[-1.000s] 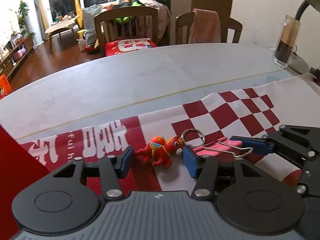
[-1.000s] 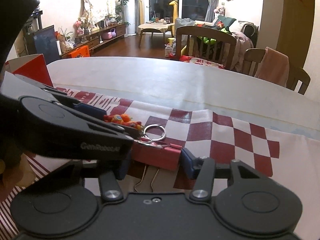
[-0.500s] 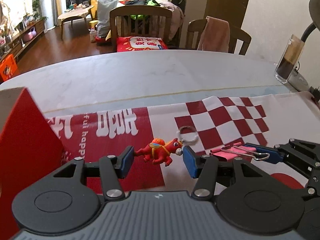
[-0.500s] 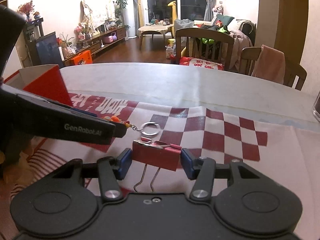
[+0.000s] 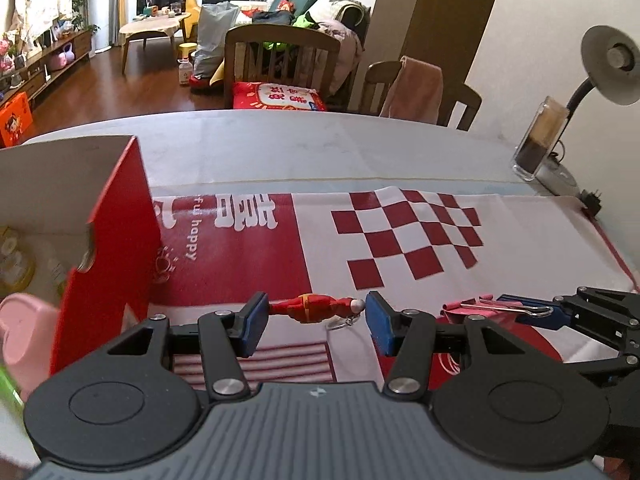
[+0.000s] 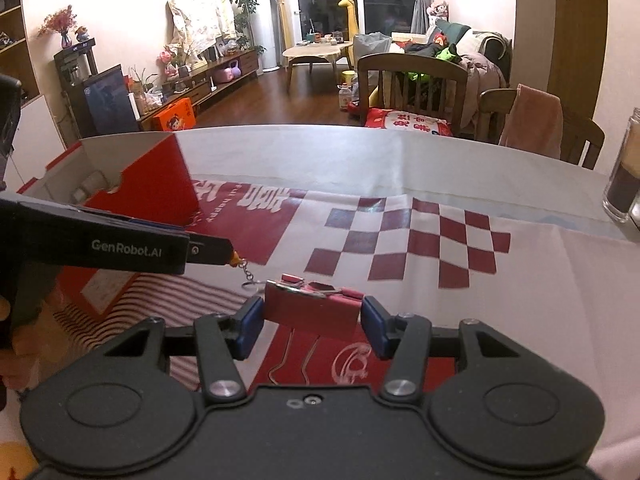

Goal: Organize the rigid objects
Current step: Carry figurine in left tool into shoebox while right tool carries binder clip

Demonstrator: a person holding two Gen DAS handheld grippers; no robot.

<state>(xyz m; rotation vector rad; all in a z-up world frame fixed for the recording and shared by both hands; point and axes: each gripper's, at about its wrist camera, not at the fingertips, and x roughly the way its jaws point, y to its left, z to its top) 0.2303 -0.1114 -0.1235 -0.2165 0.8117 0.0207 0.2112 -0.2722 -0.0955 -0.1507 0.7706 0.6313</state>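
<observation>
My left gripper [image 5: 312, 318] is shut on a small red-orange toy keychain [image 5: 314, 309], held lengthwise above the cloth, its key ring [image 5: 339, 323] dangling below. My right gripper [image 6: 313, 320] is shut on a pink-red binder clip [image 6: 312, 309], whose wire handles [image 6: 294, 360] hang toward the camera. In the left wrist view the right gripper [image 5: 528, 312] with the clip [image 5: 474, 307] sits just to the right. An open red cardboard box [image 5: 108, 240] stands at the left, with a pink item [image 5: 24, 336] and other things inside.
A red-and-white checked cloth [image 5: 408, 236] covers the near part of the white table [image 5: 280, 144]. A glass with dark contents [image 5: 538, 144] and a desk lamp [image 5: 608, 66] stand at the far right. Wooden chairs [image 5: 280, 60] line the far edge.
Both grippers have risen off the cloth with their objects and shifted left. The red box has come much nearer, and the keychain has turned lengthwise between the left pads.
</observation>
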